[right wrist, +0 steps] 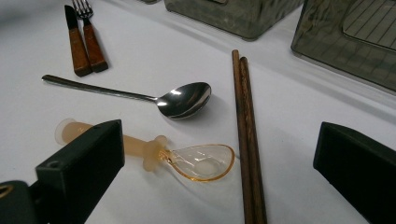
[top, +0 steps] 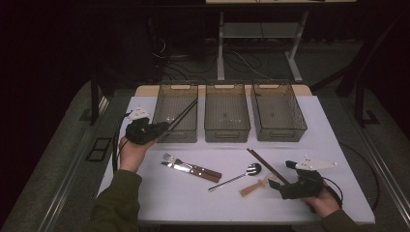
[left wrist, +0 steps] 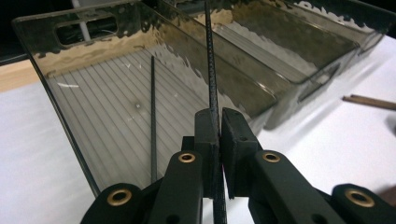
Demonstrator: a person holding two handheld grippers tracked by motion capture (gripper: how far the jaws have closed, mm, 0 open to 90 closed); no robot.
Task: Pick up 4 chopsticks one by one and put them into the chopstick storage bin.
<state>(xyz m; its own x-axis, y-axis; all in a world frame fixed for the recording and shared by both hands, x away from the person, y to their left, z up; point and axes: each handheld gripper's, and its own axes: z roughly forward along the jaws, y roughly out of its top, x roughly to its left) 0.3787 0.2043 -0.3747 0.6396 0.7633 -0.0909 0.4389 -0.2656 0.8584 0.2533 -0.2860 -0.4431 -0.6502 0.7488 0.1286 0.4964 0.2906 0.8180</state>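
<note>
My left gripper is shut on a thin black chopstick, which slants up over the left bin. A second black chopstick lies on that bin's floor. At the table's front right my right gripper stands open with nothing gripped. Just ahead of its jaws lie an amber plastic spoon and a pair of brown wooden chopsticks.
A middle bin and a right bin stand beside the left one at the back. A metal spoon and a wooden-handled fork and knife lie mid-table on the white surface.
</note>
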